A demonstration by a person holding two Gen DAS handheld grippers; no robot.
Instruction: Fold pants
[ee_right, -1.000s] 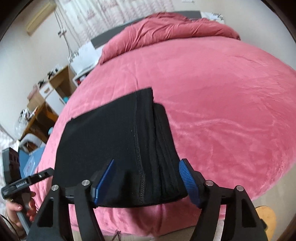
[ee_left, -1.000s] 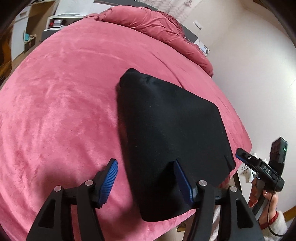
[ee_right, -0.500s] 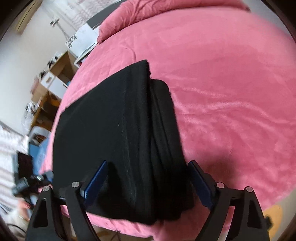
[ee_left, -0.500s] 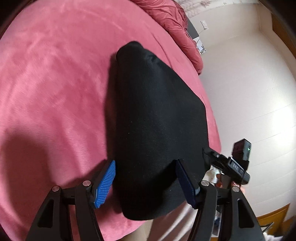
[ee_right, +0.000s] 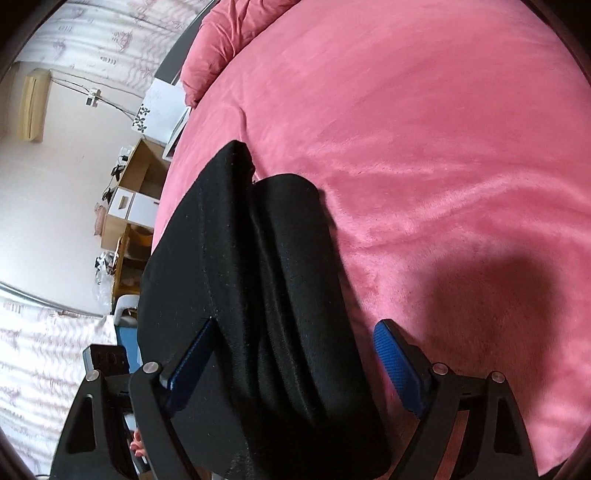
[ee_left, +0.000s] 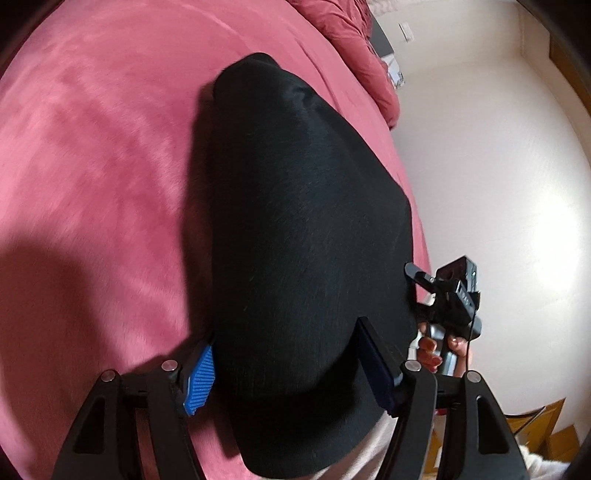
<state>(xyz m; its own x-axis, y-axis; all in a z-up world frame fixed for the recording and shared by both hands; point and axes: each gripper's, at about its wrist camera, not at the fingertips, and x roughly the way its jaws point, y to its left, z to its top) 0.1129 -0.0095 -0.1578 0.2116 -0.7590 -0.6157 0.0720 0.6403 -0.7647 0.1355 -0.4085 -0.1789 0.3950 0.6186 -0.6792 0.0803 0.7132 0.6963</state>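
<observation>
My left tool [ee_left: 286,363] stood spread over the near end of the folded black pants [ee_left: 303,229], and its jaws were opening a little wider at that moment; the cloth lay between the blue pads [ee_left: 199,380] without either of them pressing on it, as far as I could see. My right tool [ee_right: 291,363] was spread wide too, straddling the other side of the same bundle, the pants [ee_right: 255,288] lying between its pads [ee_right: 397,369] with a clear gap of pink showing on the outer side. The pants lay folded into a thick, compact stack on the pink plush bed cover [ee_left: 96,155], close to the near edge of the bed, with their layered folded edges and a stitched seam turned toward my right-hand camera. From my left camera I could see my right hand [ee_left: 439,343] wrapped around the handle of its tool just past the corner of the pants, against a white wall [ee_left: 498,166]. From the right camera, a bunched pink duvet [ee_right: 229,40] sat at the far end of the bed, with wooden shelving [ee_right: 140,184] and patterned curtains [ee_right: 110,33] beyond the bed's far side. Both tools cast dark shadows on the cover beside the pants.
</observation>
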